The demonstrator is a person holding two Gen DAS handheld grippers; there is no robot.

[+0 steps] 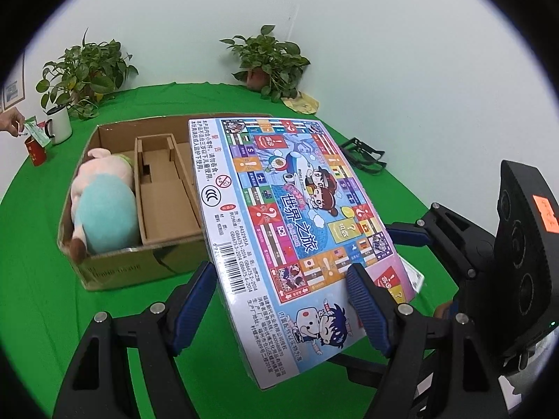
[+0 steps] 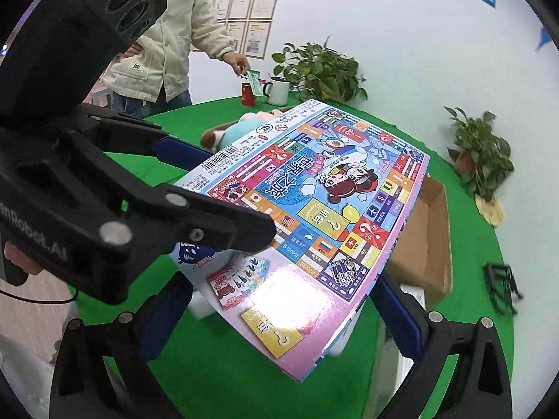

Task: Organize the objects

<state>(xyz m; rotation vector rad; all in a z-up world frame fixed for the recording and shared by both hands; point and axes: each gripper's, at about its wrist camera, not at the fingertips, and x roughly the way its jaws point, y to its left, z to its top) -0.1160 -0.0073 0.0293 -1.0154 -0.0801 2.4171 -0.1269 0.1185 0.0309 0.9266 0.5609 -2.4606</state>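
Board game box (image 1: 297, 209): flat, colourful printed face up, raised off the green surface (image 1: 42, 279), tilted, its far end over the open cardboard box (image 1: 115, 269).
Left claw (image 1: 283, 300): clenched on the near short end of the board game box, one blue pad (image 1: 367, 310) on the printed face and the other at the barcode edge.
Right claw (image 2: 283, 314): grasping the same board game box from the adjoining corner, its blue pads at the two side edges; contact on the left side partly hidden by the other claw.
Cardboard box: on the surface, flaps open, inner cardboard divider (image 1: 164, 188).
Plush toy (image 1: 104, 206): pink and pale blue, lying in the left compartment.
Far edge: white mug (image 1: 61, 124), red cup (image 1: 35, 152), two potted plants (image 1: 269, 63).
Person (image 2: 164, 35): standing behind the surface, hand (image 2: 237, 61) holding a small green packet over the red cup.
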